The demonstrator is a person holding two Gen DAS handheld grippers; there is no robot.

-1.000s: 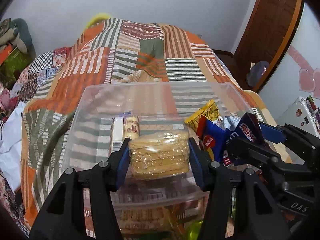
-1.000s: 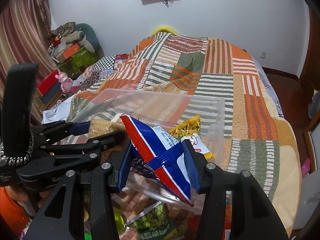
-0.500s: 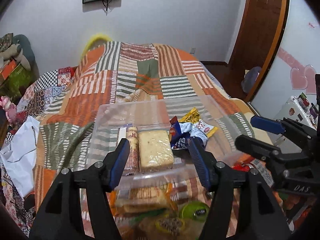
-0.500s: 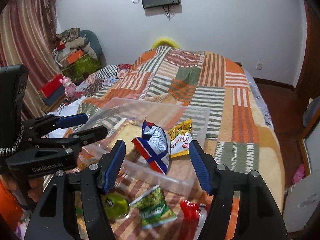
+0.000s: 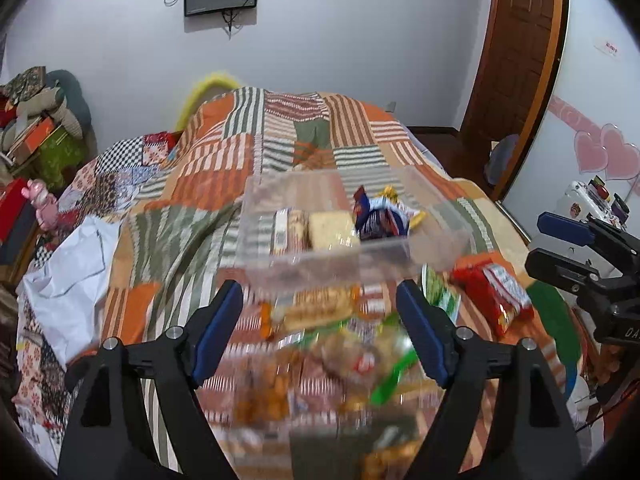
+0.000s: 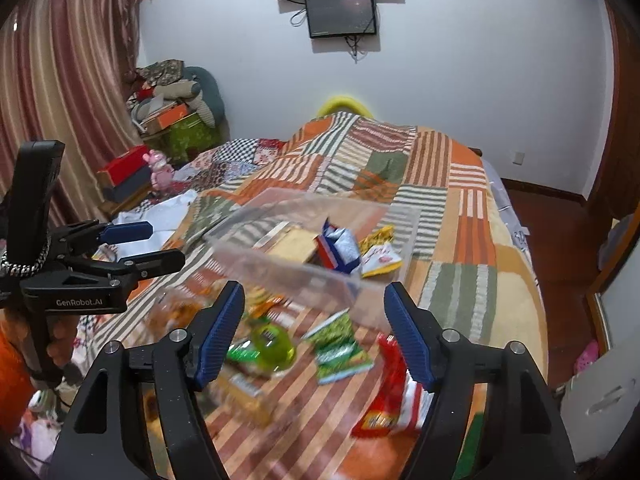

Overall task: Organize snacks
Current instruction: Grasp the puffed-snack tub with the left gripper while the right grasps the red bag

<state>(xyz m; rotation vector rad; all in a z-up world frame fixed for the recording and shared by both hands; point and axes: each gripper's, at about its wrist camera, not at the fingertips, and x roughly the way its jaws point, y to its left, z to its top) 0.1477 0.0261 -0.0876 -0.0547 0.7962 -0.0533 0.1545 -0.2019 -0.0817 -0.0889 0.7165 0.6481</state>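
Both tools have let go and backed off since a second ago: the wrapped cracker stack and the blue-and-red snack bag now lie inside the clear plastic bin at frame centre. Left tool and right tool: jaws opening, nothing between them.

Remaining loose packets sit on the patchwork bed cover, lower centre of both views: green pea packet, red packet, green jelly cup, plus blurred ones.

Risk, my judgement: packets overlap, so the next pinch may catch two or slip on foil. The bin's near wall stands between the pile and the bin floor; a low carry could clip it.
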